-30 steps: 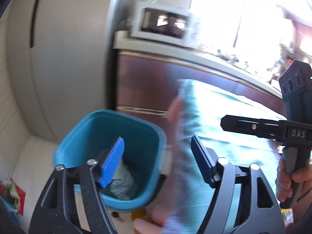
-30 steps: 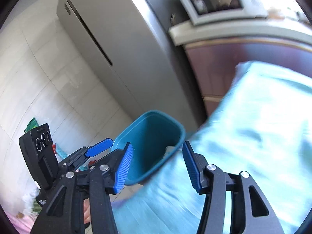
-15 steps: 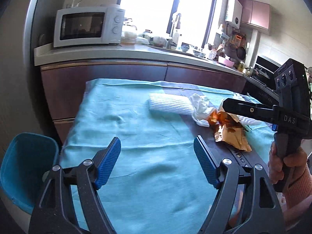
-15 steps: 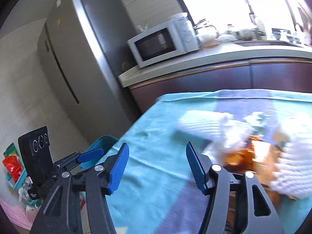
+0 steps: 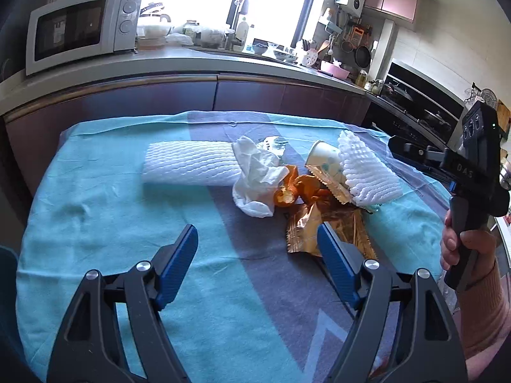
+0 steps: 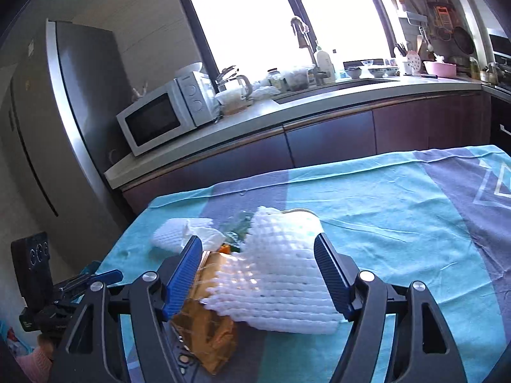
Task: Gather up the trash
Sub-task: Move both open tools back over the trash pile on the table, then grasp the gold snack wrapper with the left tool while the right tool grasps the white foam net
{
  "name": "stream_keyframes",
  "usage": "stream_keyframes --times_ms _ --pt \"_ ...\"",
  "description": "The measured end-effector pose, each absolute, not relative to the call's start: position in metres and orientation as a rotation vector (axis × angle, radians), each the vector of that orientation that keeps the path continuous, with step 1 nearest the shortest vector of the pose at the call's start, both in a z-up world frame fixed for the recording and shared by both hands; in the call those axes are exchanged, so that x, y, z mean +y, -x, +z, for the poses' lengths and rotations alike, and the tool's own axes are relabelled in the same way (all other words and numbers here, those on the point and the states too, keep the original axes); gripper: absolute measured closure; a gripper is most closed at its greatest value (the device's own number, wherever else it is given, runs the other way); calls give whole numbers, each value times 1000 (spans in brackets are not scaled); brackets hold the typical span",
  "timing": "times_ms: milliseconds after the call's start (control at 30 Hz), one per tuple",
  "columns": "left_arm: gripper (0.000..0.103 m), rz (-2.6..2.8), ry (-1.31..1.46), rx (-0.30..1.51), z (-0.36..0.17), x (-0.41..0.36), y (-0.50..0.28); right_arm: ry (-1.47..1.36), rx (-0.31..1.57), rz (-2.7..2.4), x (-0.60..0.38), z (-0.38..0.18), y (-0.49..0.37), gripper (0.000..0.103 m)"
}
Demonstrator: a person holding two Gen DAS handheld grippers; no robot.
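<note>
A heap of trash lies on the teal-and-grey tablecloth (image 5: 95, 210): a long white foam net (image 5: 191, 166), a crumpled tissue (image 5: 255, 175), orange peel (image 5: 287, 193), a gold wrapper (image 5: 319, 226), a paper cup (image 5: 322, 156) and a second foam net (image 5: 367, 172). My left gripper (image 5: 257, 239) hangs open in front of the heap with nothing between its fingers. My right gripper (image 6: 257, 245) is open and its jaws are opening. That second foam net (image 6: 281, 271) lies between its fingers, over the gold wrapper (image 6: 207, 319), and the pads do not press it.
The blue bin (image 5: 6, 274) stands off the table's left end. Behind the table run dark cabinets and a counter (image 5: 191, 63) with a microwave (image 5: 80, 25). A grey fridge (image 6: 64, 127) stands at the left and a stove (image 5: 415, 95) at the right.
Both grippers swung away from the blue bin to the trash heap on the table. The right jaws stand wider than before.
</note>
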State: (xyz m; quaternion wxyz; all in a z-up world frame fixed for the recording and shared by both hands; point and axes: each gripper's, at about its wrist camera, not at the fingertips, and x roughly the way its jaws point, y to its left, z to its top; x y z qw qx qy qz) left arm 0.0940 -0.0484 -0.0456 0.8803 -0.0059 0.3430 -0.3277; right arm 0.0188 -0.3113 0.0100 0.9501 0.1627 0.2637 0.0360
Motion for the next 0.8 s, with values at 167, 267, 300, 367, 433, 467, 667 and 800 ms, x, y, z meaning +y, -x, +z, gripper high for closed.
stream_keyframes --times_ms 167,267,300,367,433,467,667,800 --pt "27 -734 -4 740 -48 -72 -93 -374 578 70 -334 -7 -22 31" --pt "27 -766 -16 765 -52 -84 -92 -390 601 85 -337 -15 -26 31" --pt "27 -774 -20 776 -54 -88 -91 -393 605 93 -336 -17 -26 31" --pt "27 -796 -21 797 -57 -95 -91 -398 608 113 -335 -19 -24 31" --pt "27 -810 -18 829 -60 -102 -93 -399 611 133 -332 -20 -22 34" --pt "27 -816 -21 845 -62 -106 -94 -398 612 146 -331 -21 -22 38" --pt "34 -839 -30 945 -76 -125 -100 -397 618 216 -321 -23 -16 63" --pt "52 -825 -44 955 -80 -126 -100 -403 618 264 -315 -24 -12 73"
